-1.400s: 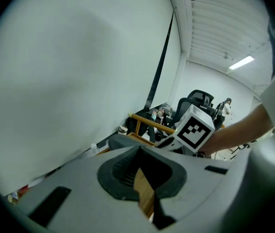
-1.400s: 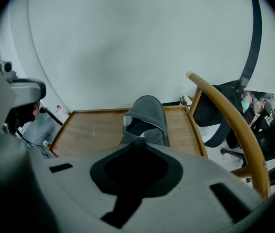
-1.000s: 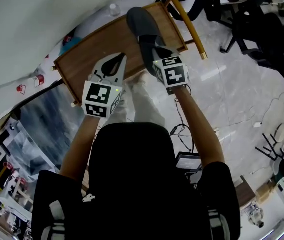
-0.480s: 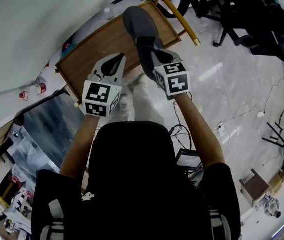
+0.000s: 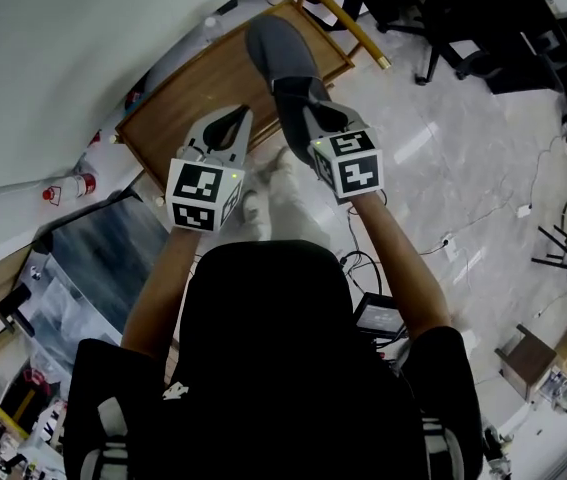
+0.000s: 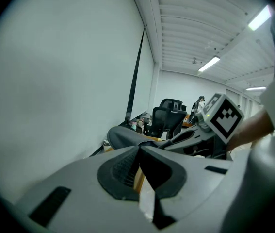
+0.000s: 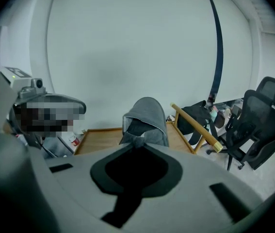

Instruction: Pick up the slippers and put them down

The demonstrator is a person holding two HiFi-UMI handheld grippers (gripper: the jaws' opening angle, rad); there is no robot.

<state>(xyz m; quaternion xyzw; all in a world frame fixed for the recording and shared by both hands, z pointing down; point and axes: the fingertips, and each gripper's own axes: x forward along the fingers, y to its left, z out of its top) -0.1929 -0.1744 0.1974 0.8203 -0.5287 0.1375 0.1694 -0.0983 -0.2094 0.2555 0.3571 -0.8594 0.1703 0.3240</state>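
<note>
Grey slipper (image 5: 281, 53) raised further since the earlier frame, held over wooden counter (image 5: 198, 93), clamped by right tongs (image 5: 301, 96); left tongs (image 5: 235, 118) closed, empty; carry step judged underway, controlled set-down needed next.

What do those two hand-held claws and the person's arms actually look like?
The left claw and right claw are light grey plastic shells tapering to a point, with dark pads inside. Each carries a white cube printed with black square markers; a small green light shows on the left one. The person wears a black short-sleeved top with pale sleeve stripes.
</note>
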